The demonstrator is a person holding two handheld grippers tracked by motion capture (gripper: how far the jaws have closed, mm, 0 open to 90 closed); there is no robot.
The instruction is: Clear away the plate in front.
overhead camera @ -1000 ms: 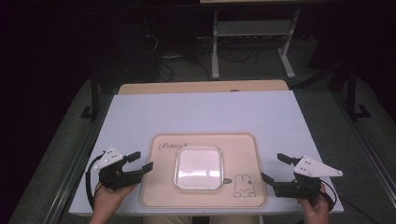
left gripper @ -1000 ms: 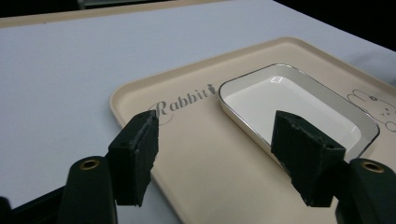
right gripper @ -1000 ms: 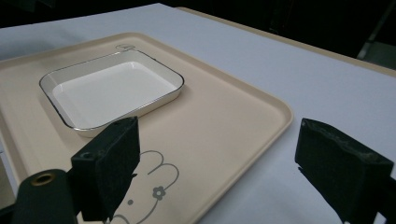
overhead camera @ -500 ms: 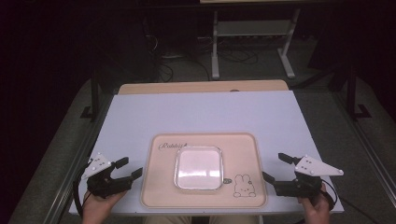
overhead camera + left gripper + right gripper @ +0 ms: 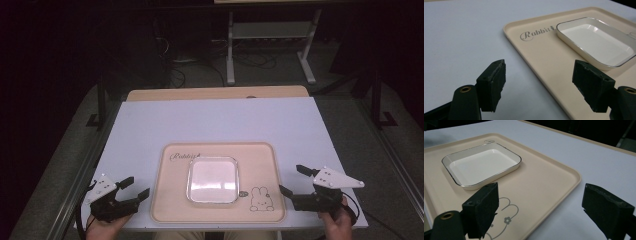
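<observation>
A beige tray point(image 5: 265, 165) with a rabbit drawing lies near the front of the white table. On it sits an empty white square dish point(image 5: 212, 179). My left gripper point(image 5: 138, 186) is open at the tray's near-left corner, held just off the tray's left edge. My right gripper point(image 5: 291, 179) is open at the tray's near-right corner. In the left gripper view the open gripper point(image 5: 541, 82) straddles the tray's edge point(image 5: 544, 57), with the dish point(image 5: 599, 42) beyond. In the right gripper view the open gripper point(image 5: 541, 207) straddles the tray's rim point(image 5: 571, 177), with the dish point(image 5: 481, 163) to the left.
The table top point(image 5: 215, 120) stretches bare beyond the tray to a wooden strip point(image 5: 215, 93) along its far edge. Past it, on the dark floor, stand a metal rack's legs point(image 5: 231, 55) and some cables.
My left gripper has drawn back to the left and toward the table's front edge, away from the tray. The right gripper has hardly moved.
</observation>
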